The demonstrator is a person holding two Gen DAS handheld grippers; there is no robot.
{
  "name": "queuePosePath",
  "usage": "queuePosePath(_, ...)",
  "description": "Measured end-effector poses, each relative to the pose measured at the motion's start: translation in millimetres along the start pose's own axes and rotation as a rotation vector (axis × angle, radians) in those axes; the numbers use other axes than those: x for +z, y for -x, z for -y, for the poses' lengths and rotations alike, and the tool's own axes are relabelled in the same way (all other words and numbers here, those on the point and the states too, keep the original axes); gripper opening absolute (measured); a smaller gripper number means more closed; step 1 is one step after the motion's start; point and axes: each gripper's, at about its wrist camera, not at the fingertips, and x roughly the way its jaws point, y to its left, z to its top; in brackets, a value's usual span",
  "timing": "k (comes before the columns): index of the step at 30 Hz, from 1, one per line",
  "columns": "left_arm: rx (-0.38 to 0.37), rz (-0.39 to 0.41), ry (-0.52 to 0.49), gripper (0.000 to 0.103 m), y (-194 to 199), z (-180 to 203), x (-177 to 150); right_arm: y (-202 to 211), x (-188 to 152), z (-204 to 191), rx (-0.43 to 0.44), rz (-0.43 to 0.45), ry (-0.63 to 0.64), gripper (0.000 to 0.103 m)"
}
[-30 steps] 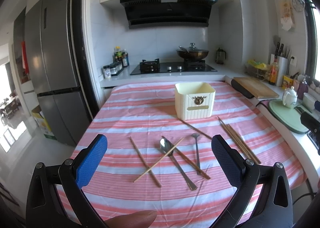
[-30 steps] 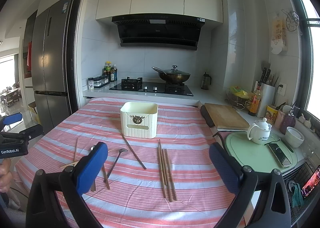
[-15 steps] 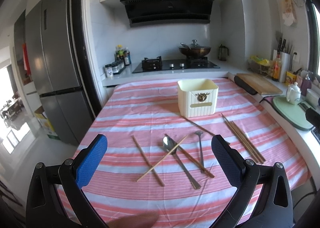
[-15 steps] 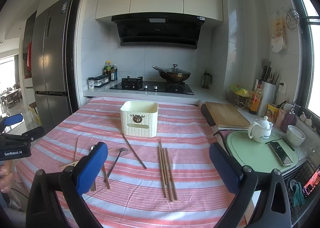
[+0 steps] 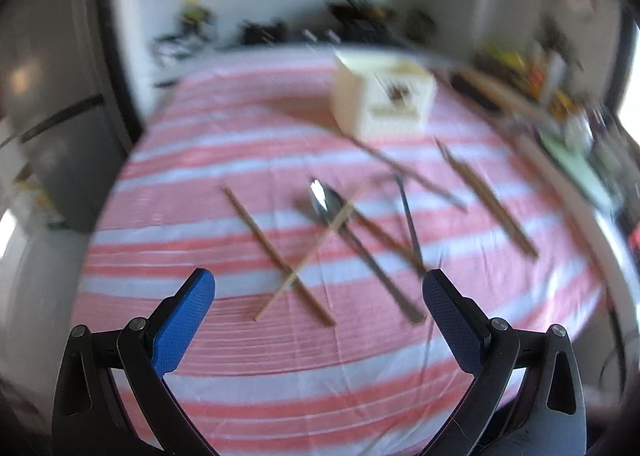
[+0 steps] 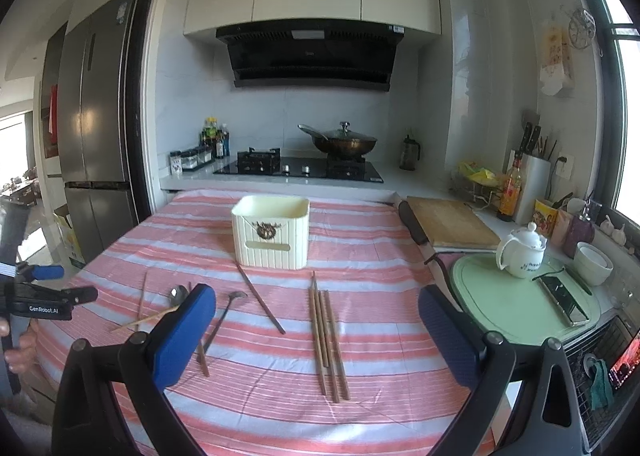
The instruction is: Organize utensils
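Observation:
A cream utensil box [image 6: 271, 231] stands on the striped tablecloth [image 6: 360, 256]; it also shows blurred in the left wrist view [image 5: 384, 99]. Loose chopsticks and spoons lie in front of it: crossed chopsticks [image 5: 298, 256], a large spoon [image 5: 352, 232], a small spoon [image 6: 224, 316], one dark chopstick [image 6: 260, 304] and a bundle of three chopsticks [image 6: 326, 340]. My left gripper [image 5: 318, 296] is open and empty, above the crossed chopsticks; it also shows at the left edge of the right wrist view [image 6: 48, 296]. My right gripper [image 6: 316, 316] is open and empty above the bundle.
A cutting board [image 6: 450, 221], a teapot [image 6: 522, 252] on a green mat [image 6: 516, 300], bowls and a knife block [image 6: 532, 183] line the right counter. A stove with a wok [image 6: 340, 143] stands behind the table. A fridge [image 6: 96, 135] is at the left.
My left gripper has tilted down and moved closer over the crossed chopsticks and the large spoon; its view is motion-blurred. My right gripper has barely moved.

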Motion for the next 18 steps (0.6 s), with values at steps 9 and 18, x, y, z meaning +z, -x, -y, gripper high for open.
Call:
queuePosePath(9, -0.077, -0.148, -0.248, 0.076, -87, 8, 28, -60, -29, 25, 0.004, -0.121, -0.005, 0.103)
queuePosePath(18, -0.049, -0.301, -0.326, 0.049, -150, 3, 30, -179, -71, 52, 0.141, -0.414, 0.082, 0.093)
